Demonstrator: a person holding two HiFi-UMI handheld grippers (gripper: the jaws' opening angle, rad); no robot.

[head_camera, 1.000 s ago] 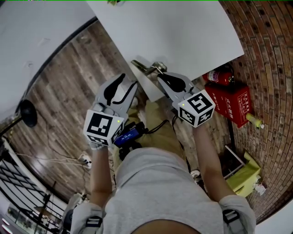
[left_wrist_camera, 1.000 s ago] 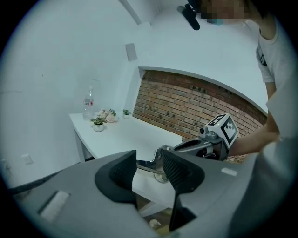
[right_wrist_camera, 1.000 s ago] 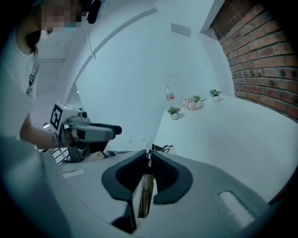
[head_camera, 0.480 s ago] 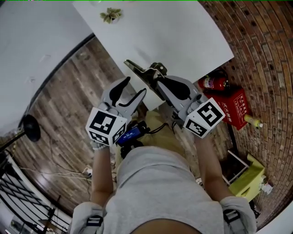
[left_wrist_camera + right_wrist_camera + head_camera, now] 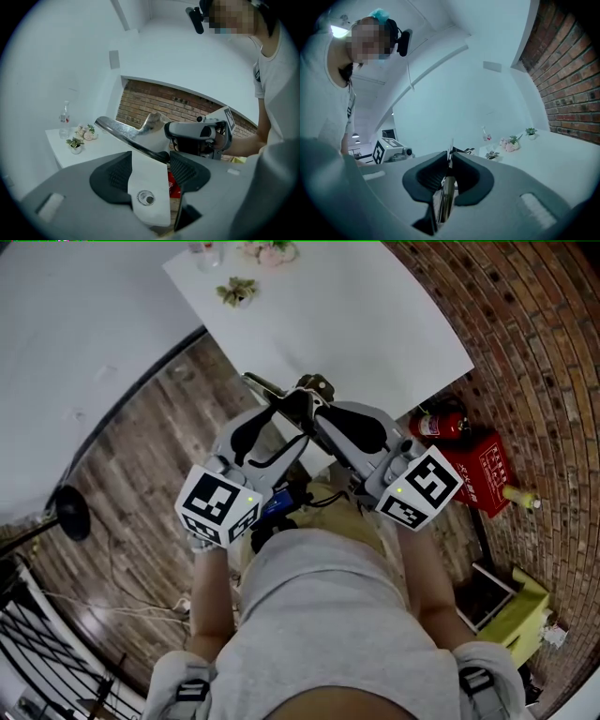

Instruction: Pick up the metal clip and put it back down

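The metal clip (image 5: 281,397) is a long shiny lever on a white plate, held in the air in front of the table's near edge. My right gripper (image 5: 319,413) is shut on it; in the right gripper view the clip's thin edge (image 5: 446,197) is pinched between the dark pads. My left gripper (image 5: 286,426) is beside it, jaws opening wide. In the left gripper view the white riveted plate (image 5: 147,187) stands between the pads (image 5: 112,173) without being pressed, and the lever (image 5: 131,133) crosses above toward the right gripper (image 5: 187,136).
A white table (image 5: 375,315) stretches ahead with a small potted plant (image 5: 236,292) at its far end. A red fire extinguisher (image 5: 441,418) and a red box (image 5: 487,460) stand by the brick wall at right. A black lamp base (image 5: 70,517) sits on the wood floor at left.
The left gripper's jaws have spread wider and moved right, so the clip's plate now sits between them. The right gripper has kept its hold on the clip.
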